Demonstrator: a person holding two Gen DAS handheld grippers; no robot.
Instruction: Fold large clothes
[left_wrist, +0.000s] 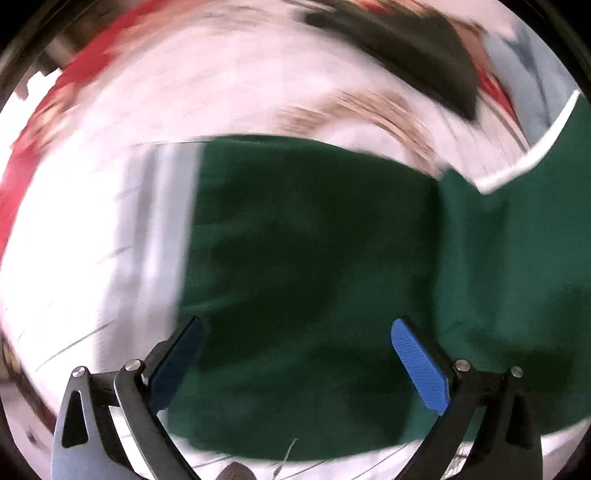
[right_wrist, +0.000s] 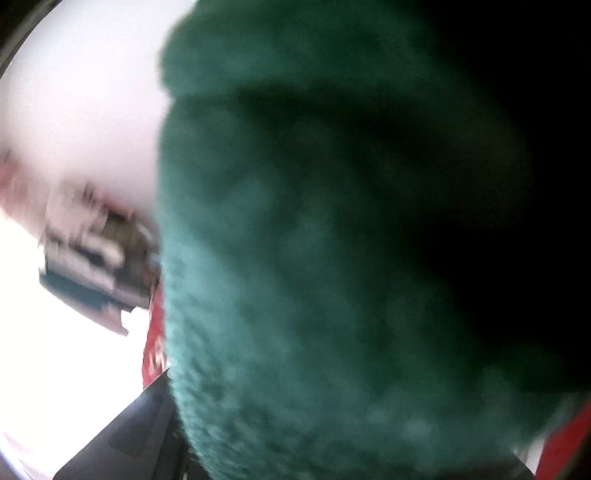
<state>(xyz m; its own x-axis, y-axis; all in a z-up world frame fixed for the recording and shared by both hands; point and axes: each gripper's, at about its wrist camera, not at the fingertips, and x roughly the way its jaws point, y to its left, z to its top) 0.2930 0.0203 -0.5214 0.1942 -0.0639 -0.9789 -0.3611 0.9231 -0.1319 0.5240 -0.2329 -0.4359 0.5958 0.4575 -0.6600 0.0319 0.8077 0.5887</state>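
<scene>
A dark green garment (left_wrist: 314, 277) with a white trim edge (left_wrist: 532, 155) lies spread on a white surface (left_wrist: 74, 240) in the left wrist view. My left gripper (left_wrist: 295, 365) is open just above it, its blue pads (left_wrist: 419, 365) wide apart with nothing between them. In the right wrist view the same green fabric (right_wrist: 314, 258) is draped right over the lens and fills most of the frame. It hides the right gripper's fingertips; only a dark part of the left finger (right_wrist: 140, 435) shows at the bottom.
A black cloth (left_wrist: 417, 48) and a red item (left_wrist: 85, 62) lie at the far side of the white surface, with a light blue cloth (left_wrist: 528, 74) at the far right. Blurred boxes (right_wrist: 99, 258) and something red (right_wrist: 155, 339) show left of the fabric.
</scene>
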